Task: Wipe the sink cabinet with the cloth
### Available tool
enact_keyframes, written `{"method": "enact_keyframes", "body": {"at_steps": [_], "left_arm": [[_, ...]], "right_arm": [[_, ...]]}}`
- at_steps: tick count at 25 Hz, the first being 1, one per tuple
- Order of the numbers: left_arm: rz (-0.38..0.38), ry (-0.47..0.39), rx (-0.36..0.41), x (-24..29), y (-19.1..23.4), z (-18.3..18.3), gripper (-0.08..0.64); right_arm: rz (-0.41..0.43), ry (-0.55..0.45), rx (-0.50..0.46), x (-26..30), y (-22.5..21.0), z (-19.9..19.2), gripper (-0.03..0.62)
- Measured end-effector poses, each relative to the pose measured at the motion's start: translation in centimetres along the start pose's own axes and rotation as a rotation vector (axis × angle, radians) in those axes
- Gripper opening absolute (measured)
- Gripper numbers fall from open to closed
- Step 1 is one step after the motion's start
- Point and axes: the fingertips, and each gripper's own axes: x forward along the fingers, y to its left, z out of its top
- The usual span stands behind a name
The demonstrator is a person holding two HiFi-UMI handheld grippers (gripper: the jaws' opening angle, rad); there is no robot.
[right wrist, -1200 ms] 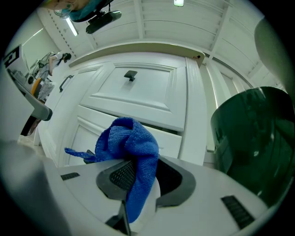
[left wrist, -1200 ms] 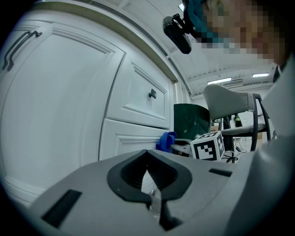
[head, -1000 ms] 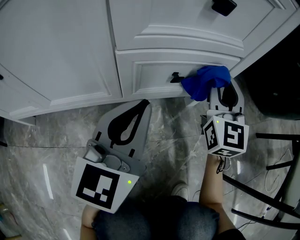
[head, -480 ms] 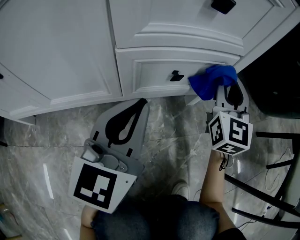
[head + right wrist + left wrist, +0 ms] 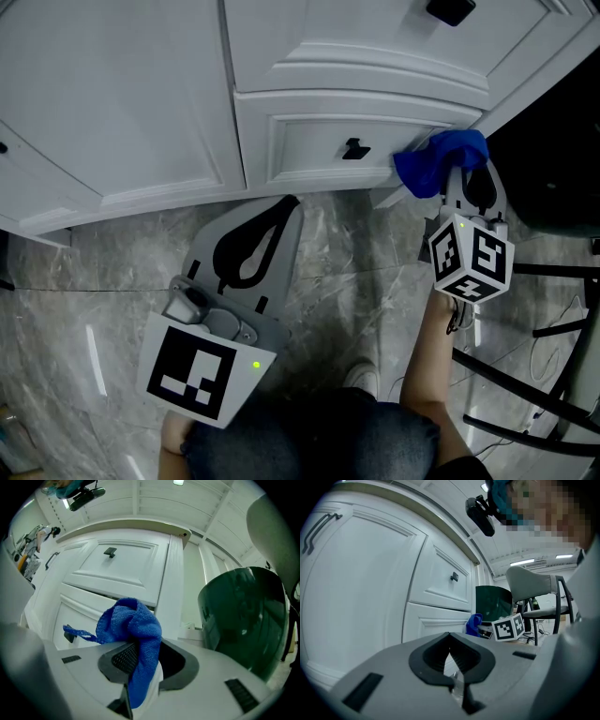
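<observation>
The white sink cabinet [image 5: 309, 66] fills the top of the head view, with a lower drawer [image 5: 323, 150] carrying a small black knob [image 5: 353, 148]. A blue cloth [image 5: 439, 161] is pressed against the drawer's right end, and my right gripper [image 5: 457, 169] is shut on it. In the right gripper view the blue cloth [image 5: 136, 637] bunches out of the jaws in front of the drawer panel [image 5: 82, 616]. My left gripper [image 5: 277, 208] hangs shut and empty over the floor below the drawer; the left gripper view shows its jaws closed near the cabinet doors [image 5: 356, 588].
Grey marble floor [image 5: 84, 281] lies below the cabinet. A dark green bin [image 5: 243, 620] stands right of the cabinet. A black chair frame [image 5: 553, 375] is at lower right. An upper drawer has another black knob [image 5: 450, 9]. The person's legs [image 5: 309, 436] are at the bottom.
My right gripper has slid the blue cloth rightward along the lower drawer front, from beside the knob to the drawer's right end. The left gripper has barely moved.
</observation>
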Motion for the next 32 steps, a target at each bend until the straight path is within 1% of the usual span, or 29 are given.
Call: {"method": "enact_keyframes", "body": {"at_steps": [5,7,8,10,13,15,17,20,22,26,32], "left_arm": [[0.007,0.001,0.0,-0.3,0.0,0.2,0.003],[0.016,0.004,0.006,-0.6,0.2,0.3,0.003],[0.027,0.005,0.011,-0.8,0.4,0.3,0.003],[0.061,0.003,0.025,-1.3,1.1,0.5,0.003],[0.108,-0.001,0.047,-2.0,2.0,0.7,0.003],[0.118,-0.007,0.048,-2.3,2.2,0.9,0.003],[0.116,-0.011,0.05,-2.5,2.2,1.0,0.003],[0.115,-0.011,0.052,-2.8,2.3,1.1,0.003],[0.116,-0.014,0.048,-3.1,2.6,1.1,0.003],[0.117,-0.018,0.04,-3.5,3.0,1.2,0.003],[0.113,-0.018,0.029,-3.7,3.4,1.0,0.003]], "right_arm": [[-0.032,-0.014,0.003,-0.5,0.4,0.0,0.117],[-0.005,-0.037,0.007,-1.6,1.8,0.1,0.117],[0.03,-0.05,0.009,-2.3,3.1,0.1,0.117],[0.128,-0.059,0.029,-3.8,6.5,-0.1,0.117],[0.296,-0.026,0.082,-5.2,12.4,-1.2,0.117],[0.392,-0.01,0.096,-5.5,16.1,-1.3,0.117],[0.467,-0.015,0.087,-5.6,19.1,-0.8,0.117],[0.544,-0.019,0.065,-5.4,22.5,0.2,0.117],[0.575,-0.015,0.067,-5.2,24.0,0.4,0.117],[0.605,-0.003,0.063,-4.6,25.9,0.1,0.117],[0.613,0.031,0.02,-3.3,27.4,-1.3,0.117]]}}
